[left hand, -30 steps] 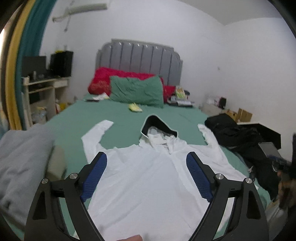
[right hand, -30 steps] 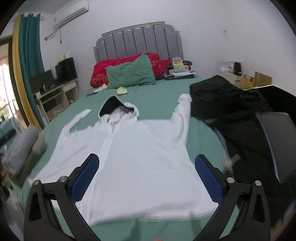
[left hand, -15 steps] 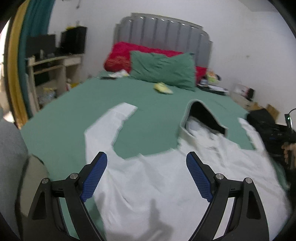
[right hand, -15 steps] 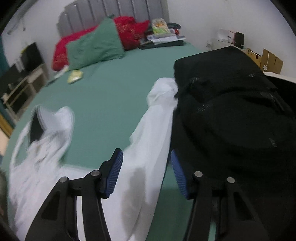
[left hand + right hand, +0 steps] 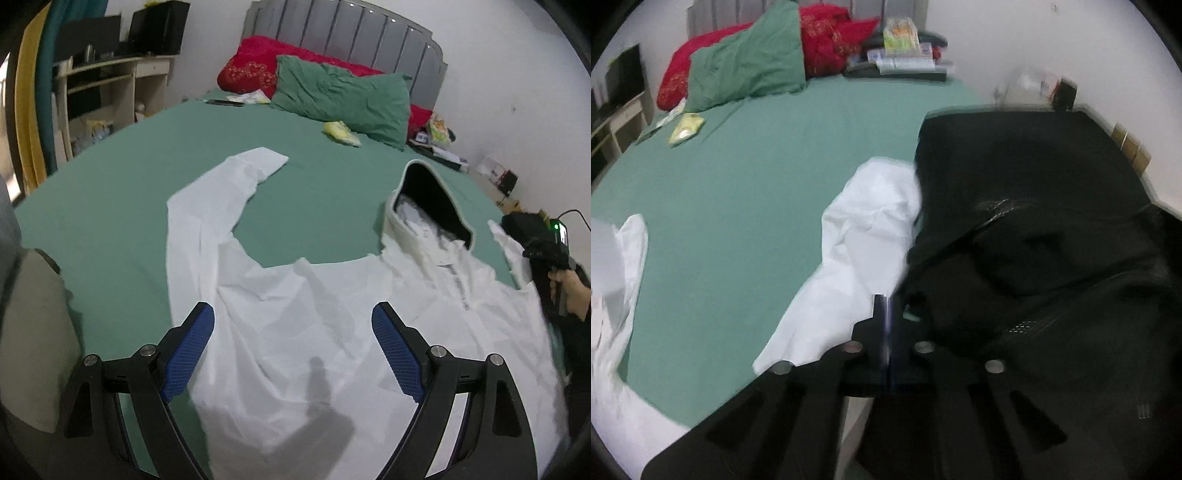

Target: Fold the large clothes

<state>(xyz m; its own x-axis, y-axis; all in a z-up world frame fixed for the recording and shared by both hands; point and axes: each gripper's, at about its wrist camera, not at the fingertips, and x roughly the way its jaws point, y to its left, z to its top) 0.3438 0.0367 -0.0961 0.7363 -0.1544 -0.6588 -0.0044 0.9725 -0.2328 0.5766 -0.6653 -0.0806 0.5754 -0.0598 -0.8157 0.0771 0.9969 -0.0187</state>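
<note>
The white hoodie (image 5: 295,325) lies spread flat on the bed (image 5: 110,177), hood toward the headboard. My right gripper (image 5: 884,314) has just closed on its sleeve (image 5: 864,236) beside the black clothes (image 5: 1034,221) at the bed's right edge. My left gripper (image 5: 291,339) hangs spread over the chest, pinching nothing.

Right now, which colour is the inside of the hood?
Black inside the hood, with a pale rim; the left wrist view shows it best.
</note>
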